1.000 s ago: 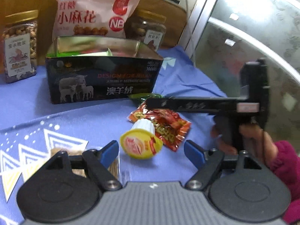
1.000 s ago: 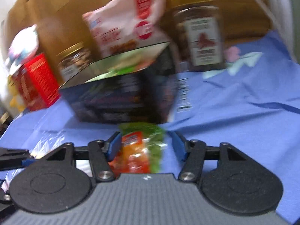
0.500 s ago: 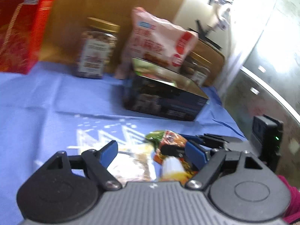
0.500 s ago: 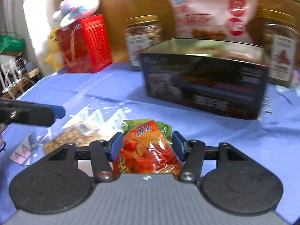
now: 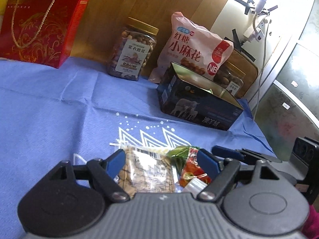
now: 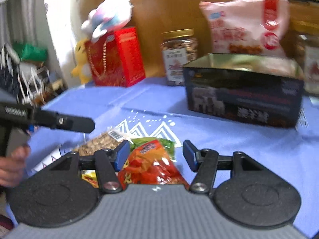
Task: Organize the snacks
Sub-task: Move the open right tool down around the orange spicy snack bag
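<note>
My left gripper (image 5: 161, 162) is open above a clear packet of nut brittle with a barcode (image 5: 146, 174); the packet lies on the blue cloth between its fingers. A red and green snack packet (image 5: 191, 168) and a small jelly cup (image 5: 194, 185) lie just right of it. My right gripper (image 6: 155, 154) is open around the red and green snack packet (image 6: 153, 163). The nut packet (image 6: 99, 142) lies to its left. The open dark tin box (image 5: 201, 101) stands behind; it also shows in the right wrist view (image 6: 243, 95).
Along the back wall stand a red gift bag (image 5: 42, 20), a nut jar (image 5: 132, 49), a pink snack bag (image 5: 196, 47) and a second jar (image 5: 229, 79). A plush toy (image 6: 109, 14) sits on the red bag. Blue cloth (image 5: 49, 109) covers the table.
My left gripper has drawn back and swung left, from over the jelly cup to over the nut packet. My right gripper has drawn back from the tin box and stays open around the red packet.
</note>
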`<state>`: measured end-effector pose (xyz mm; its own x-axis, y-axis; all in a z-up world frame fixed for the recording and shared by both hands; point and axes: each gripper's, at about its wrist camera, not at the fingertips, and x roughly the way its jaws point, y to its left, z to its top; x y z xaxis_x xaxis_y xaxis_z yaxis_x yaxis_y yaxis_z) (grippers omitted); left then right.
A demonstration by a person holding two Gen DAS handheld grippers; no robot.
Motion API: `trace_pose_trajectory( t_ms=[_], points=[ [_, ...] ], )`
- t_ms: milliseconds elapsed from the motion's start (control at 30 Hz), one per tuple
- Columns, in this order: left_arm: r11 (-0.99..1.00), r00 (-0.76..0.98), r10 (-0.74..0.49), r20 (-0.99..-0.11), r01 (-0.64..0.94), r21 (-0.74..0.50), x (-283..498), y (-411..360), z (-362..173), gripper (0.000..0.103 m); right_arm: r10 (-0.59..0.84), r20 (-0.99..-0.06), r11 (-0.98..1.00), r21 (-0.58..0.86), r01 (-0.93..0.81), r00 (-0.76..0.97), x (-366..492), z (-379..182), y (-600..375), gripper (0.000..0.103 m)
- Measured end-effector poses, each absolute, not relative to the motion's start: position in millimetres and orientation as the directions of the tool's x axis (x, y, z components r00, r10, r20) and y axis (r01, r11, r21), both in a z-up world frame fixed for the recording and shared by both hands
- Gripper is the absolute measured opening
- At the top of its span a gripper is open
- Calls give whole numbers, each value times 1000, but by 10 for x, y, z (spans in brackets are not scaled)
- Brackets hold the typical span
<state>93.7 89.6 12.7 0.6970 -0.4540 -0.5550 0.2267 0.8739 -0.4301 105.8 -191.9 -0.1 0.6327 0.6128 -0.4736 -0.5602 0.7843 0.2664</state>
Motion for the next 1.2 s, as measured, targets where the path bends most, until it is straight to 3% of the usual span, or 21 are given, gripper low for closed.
trace_pose_trajectory(
  t_ms=[233,567,1000,1133,1200],
  points=[
    [870,684,-462,-564,226,-439,988,875,102,81,620,-465,784,371,-497,632,1053,0,-2124,60],
    [849,630,-520,-576,309,-428,1030,584,76,81,623,-544,772,312,-553,563,902,-25,-2053,52],
    [813,512,-571,-641,459,-358,1100,-10,-23,82,602,-553,768,202,-607,576,472,6,-2096,61],
    [817,518,-569,-639,446,-366,1064,15,-47,83,566,-552,771,91,-630,613,368,24,-1973,44],
    [811,514,-581,-631,434,-393,1046,79,-54,82,555,-520,772,31,-635,649,318,54,-1944,30]
  ],
)
